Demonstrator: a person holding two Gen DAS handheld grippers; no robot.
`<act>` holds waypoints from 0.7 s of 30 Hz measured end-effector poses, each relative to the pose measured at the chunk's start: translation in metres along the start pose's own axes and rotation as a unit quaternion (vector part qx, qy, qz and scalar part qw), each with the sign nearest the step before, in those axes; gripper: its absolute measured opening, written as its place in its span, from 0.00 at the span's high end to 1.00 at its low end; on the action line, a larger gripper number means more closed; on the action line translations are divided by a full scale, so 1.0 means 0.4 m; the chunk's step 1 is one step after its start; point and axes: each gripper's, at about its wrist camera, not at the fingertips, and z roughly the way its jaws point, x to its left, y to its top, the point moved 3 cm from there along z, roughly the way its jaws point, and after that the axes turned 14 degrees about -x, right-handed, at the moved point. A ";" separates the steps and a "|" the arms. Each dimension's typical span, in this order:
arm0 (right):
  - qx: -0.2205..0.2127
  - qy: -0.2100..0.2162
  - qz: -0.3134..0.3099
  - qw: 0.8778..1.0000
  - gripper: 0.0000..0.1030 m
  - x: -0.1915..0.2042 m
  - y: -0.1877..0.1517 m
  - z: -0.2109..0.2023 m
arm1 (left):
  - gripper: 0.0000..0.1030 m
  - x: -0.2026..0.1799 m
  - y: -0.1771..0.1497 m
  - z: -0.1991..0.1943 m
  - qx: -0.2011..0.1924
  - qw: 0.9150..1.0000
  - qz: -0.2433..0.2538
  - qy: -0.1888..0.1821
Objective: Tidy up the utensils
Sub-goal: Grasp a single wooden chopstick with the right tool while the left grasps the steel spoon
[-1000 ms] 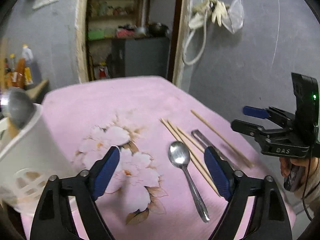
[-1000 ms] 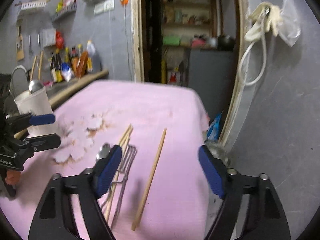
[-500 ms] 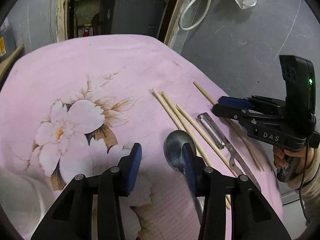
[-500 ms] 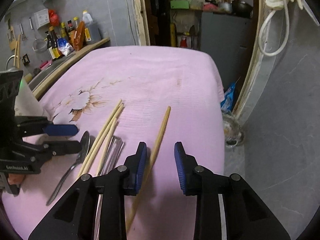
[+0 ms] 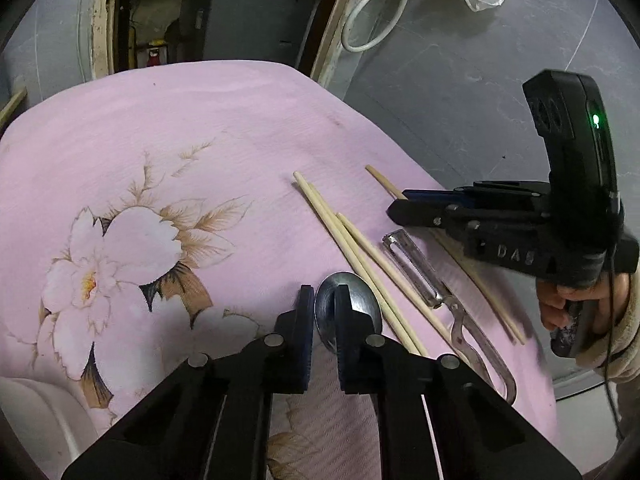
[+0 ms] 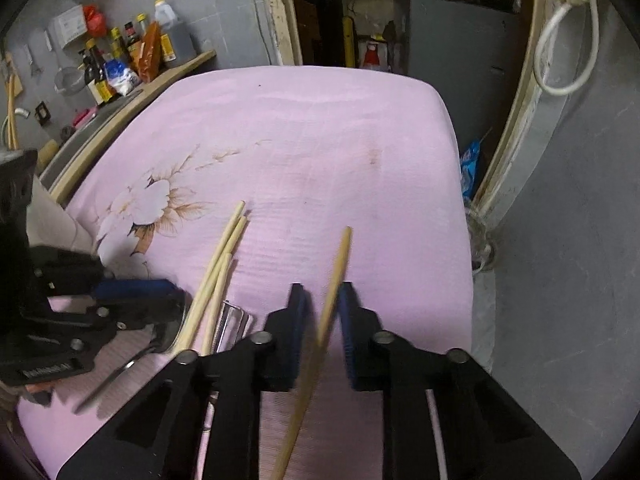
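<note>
A metal spoon (image 5: 360,300) lies on the pink flowered cloth (image 5: 180,120). My left gripper (image 5: 322,300) points down at it, jaws closing, with the left rim of the bowl pinched between the pads. The spoon's handle (image 6: 120,372) sticks out behind that gripper (image 6: 176,300) in the right wrist view. My right gripper (image 6: 320,296) is closing too, its pads on a lone wooden chopstick (image 6: 342,252) that runs through them. Three more chopsticks (image 5: 328,216) and a metal peeler (image 5: 416,268) lie between the two. A white utensil holder (image 5: 40,412) shows at the lower left.
The table's right edge drops off beside a grey wall (image 5: 460,100). A wooden shelf with bottles (image 6: 120,60) runs along the left side. A doorway with a dark cabinet (image 5: 240,28) lies beyond the far edge. A hand (image 5: 560,304) holds the right gripper's handle.
Both grippers came down toward the table and tilted lower. Their jaws went from wide open to nearly together, the left on the spoon's bowl and the right on the lone chopstick.
</note>
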 end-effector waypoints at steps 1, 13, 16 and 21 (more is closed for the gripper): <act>0.002 0.004 0.012 1.000 0.93 -0.006 0.001 -0.002 | 0.95 0.000 0.000 -0.001 -0.001 1.000 0.000 -0.003; -0.039 0.047 0.074 0.995 0.97 0.003 -0.020 -0.071 | 1.00 -0.015 -0.017 -0.046 -0.017 1.000 -0.003 -0.004; -0.044 0.048 0.078 0.995 0.97 0.007 -0.025 -0.078 | 1.00 -0.017 -0.020 -0.057 -0.022 1.000 -0.004 -0.008; -0.049 0.051 0.082 0.994 0.97 0.014 -0.036 -0.088 | 1.00 -0.023 -0.021 -0.071 -0.031 0.999 0.002 -0.010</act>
